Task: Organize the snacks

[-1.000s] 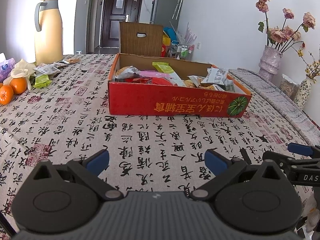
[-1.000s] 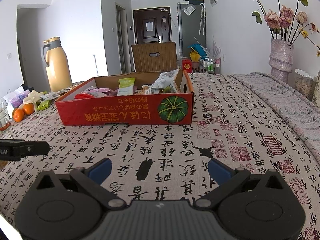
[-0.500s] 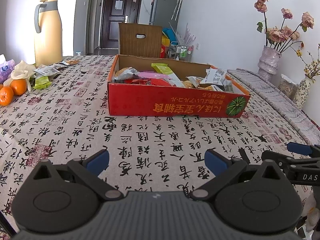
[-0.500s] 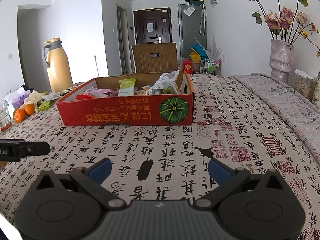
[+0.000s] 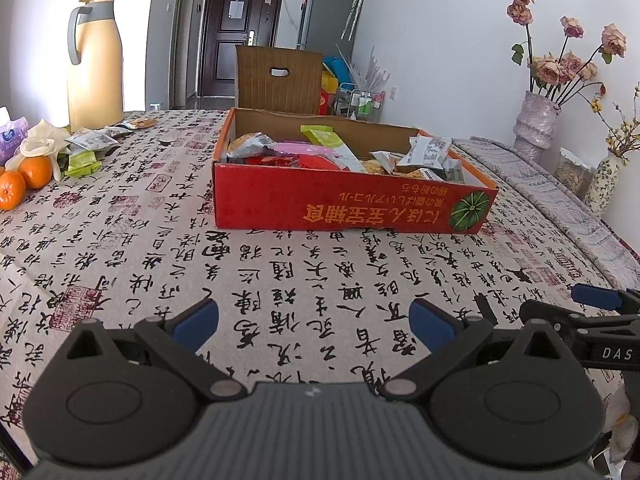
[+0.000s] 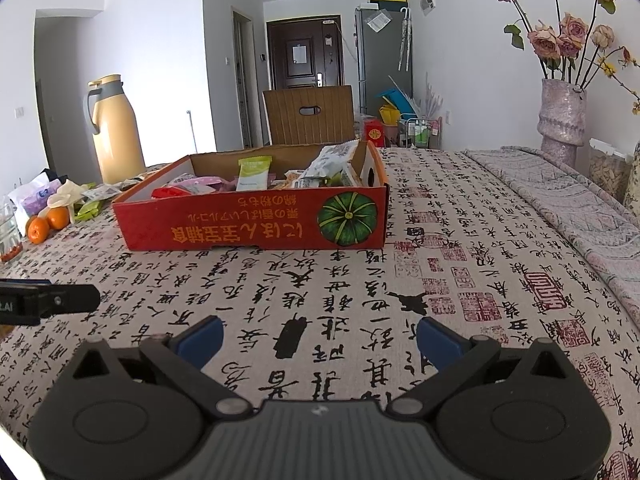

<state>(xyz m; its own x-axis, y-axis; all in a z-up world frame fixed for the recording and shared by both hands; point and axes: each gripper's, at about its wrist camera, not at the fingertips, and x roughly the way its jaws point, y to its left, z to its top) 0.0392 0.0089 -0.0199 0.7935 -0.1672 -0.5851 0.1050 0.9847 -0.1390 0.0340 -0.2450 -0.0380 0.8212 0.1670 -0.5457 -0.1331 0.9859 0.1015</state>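
Observation:
A shallow red cardboard box [image 5: 352, 208] with a pumpkin picture stands on the table ahead; it also shows in the right wrist view [image 6: 256, 224]. Several snack packets lie in it, among them a green one [image 5: 322, 138] and a white one [image 5: 426, 152]. A few loose packets [image 5: 90, 142] lie at the far left by the flask. My left gripper [image 5: 314, 322] is open and empty, low over the tablecloth, well short of the box. My right gripper [image 6: 320, 340] is open and empty too, beside it on the right.
A tall yellow thermos flask [image 5: 96, 60] stands at the back left, with oranges [image 5: 24, 178] and a tissue pack near it. Flower vases [image 5: 536, 124] stand along the right edge. A brown chair back [image 5: 278, 80] rises behind the table.
Both views have shifted only slightly; the box sits a touch closer and lower in the left wrist view. Both grippers stay open and empty.

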